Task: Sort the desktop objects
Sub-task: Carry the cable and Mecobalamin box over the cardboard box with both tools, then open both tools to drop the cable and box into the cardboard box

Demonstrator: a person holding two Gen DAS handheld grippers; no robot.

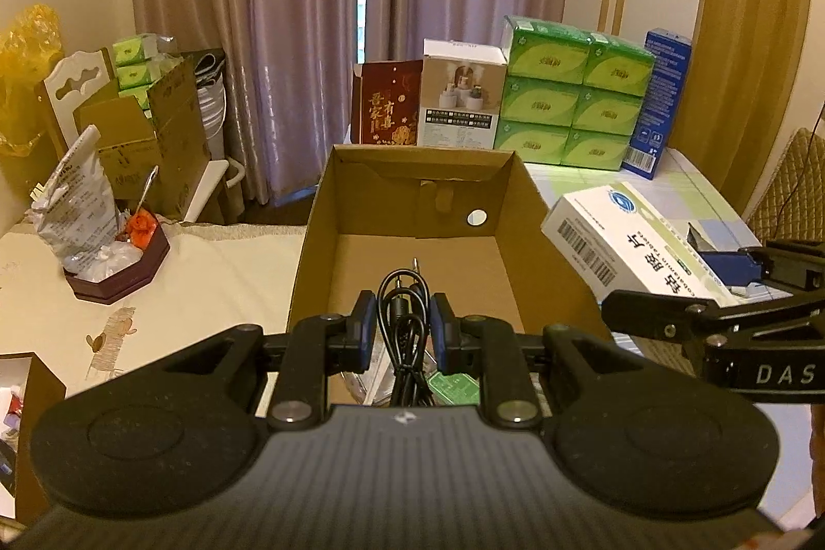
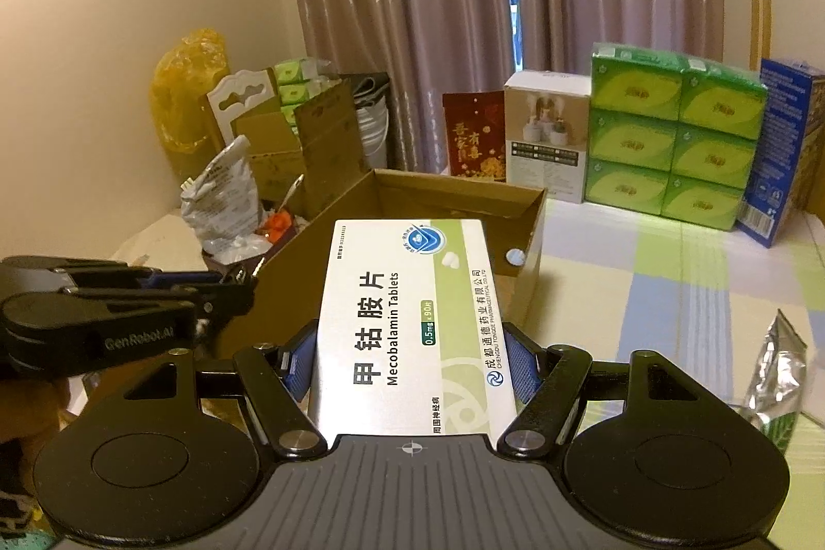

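We note the left hand-held gripper pinching a glossy black coiled cable at centre frame; the right hand-held gripper clamps a flat white tablet carton near the open corrugated cardboard box.

Table in checked cloth carries cardboard box, tissue packs.

Green tissue packs before closed curtains
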